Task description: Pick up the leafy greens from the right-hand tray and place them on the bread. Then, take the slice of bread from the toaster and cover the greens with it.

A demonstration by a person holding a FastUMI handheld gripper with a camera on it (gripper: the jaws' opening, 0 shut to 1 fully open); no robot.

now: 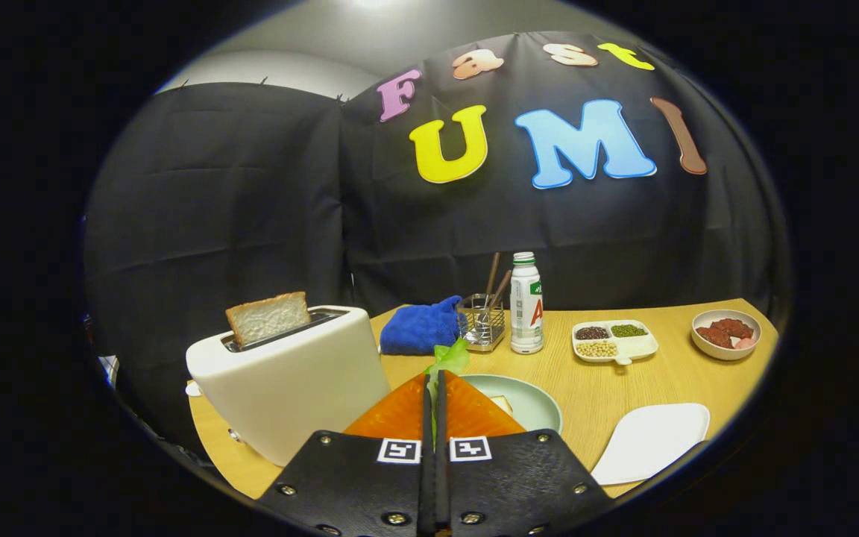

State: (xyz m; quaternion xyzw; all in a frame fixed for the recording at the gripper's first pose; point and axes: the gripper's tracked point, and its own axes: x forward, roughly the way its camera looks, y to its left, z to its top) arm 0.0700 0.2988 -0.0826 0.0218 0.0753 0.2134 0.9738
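Note:
My gripper (434,380) is shut on the leafy greens (450,359), a pale green leaf that sticks up past the fingertips. Just beyond and under the fingers lies a light green plate (532,403) with a slice of bread (502,403) on it, mostly hidden by the fingers. To the left of the fingers stands a white toaster (291,373) with a second slice of bread (268,317) poking out of its slot. A white tray (652,441) lies on the table to the right of the fingers, bare.
On the wooden table (593,380) beyond the plate are a blue cloth (420,327), a wire holder with sticks (482,322), a white bottle (526,303), a divided dish of beans (613,340) and a bowl of reddish food (726,333).

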